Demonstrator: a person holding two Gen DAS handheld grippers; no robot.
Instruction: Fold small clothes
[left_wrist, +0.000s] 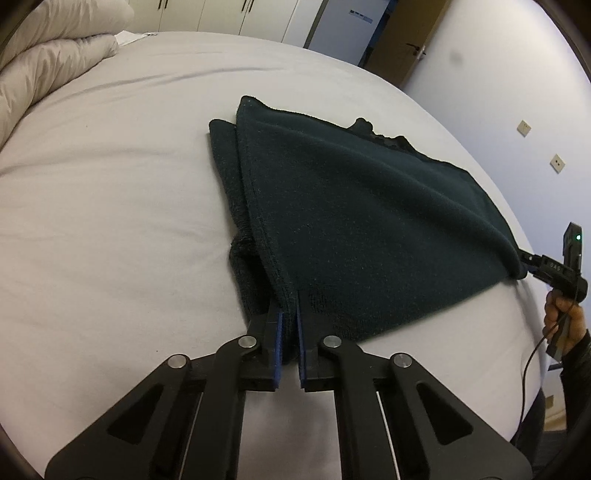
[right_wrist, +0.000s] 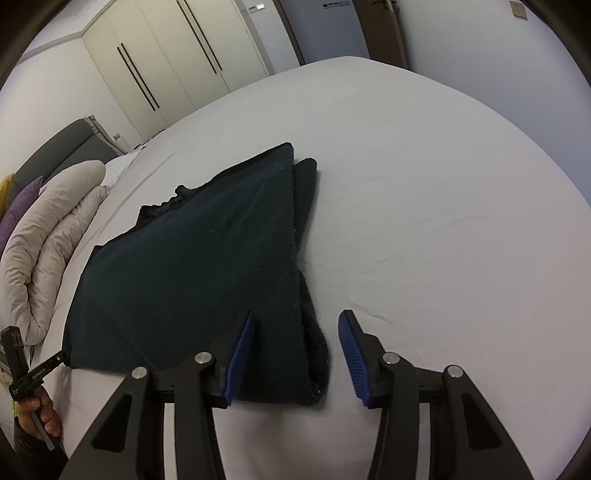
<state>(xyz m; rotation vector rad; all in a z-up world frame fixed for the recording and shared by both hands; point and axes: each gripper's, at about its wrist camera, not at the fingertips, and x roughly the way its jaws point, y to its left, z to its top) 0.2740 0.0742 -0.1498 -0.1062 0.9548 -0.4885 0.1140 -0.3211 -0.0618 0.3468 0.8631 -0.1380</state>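
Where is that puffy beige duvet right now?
The duvet is bunched along the bed's left edge in the right wrist view, left of the dark green garment, not touching it.

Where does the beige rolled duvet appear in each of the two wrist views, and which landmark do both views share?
Left wrist view: the beige duvet lies at the upper left, at the far end of the bed.
Right wrist view: the beige duvet lies along the left edge, left of the dark green garment.
Shared landmark: the dark green garment on the white sheet.
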